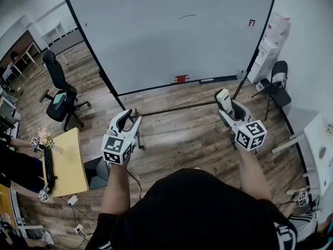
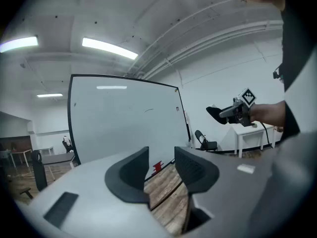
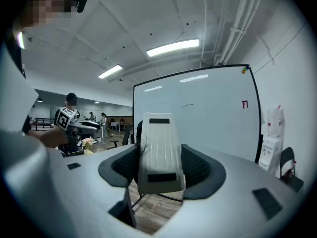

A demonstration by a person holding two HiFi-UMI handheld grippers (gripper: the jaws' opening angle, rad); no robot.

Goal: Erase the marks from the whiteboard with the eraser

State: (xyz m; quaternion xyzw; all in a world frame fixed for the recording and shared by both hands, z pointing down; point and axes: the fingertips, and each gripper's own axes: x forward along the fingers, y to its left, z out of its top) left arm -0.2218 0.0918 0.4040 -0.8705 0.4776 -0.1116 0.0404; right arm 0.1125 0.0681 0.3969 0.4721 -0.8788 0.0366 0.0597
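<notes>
"How far along are we?"

"Barely started. My right gripper [image 1: 227, 104] clamps the eraser [image 3: 159, 150], and my left gripper [image 2: 161, 165] is spread and empty. The whiteboard [image 1: 156, 51] has a dark stroke [image 1: 188, 16] upper centre and a red mark [image 1: 252, 23] upper right, both unwiped."

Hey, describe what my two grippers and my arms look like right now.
The left gripper and right gripper both have light grey plastic bodies with dark, ribbed jaw pads. Each carries a white cube printed with black square markers. The person wears a black short-sleeved top, which leaves the forearms uncovered.
</notes>
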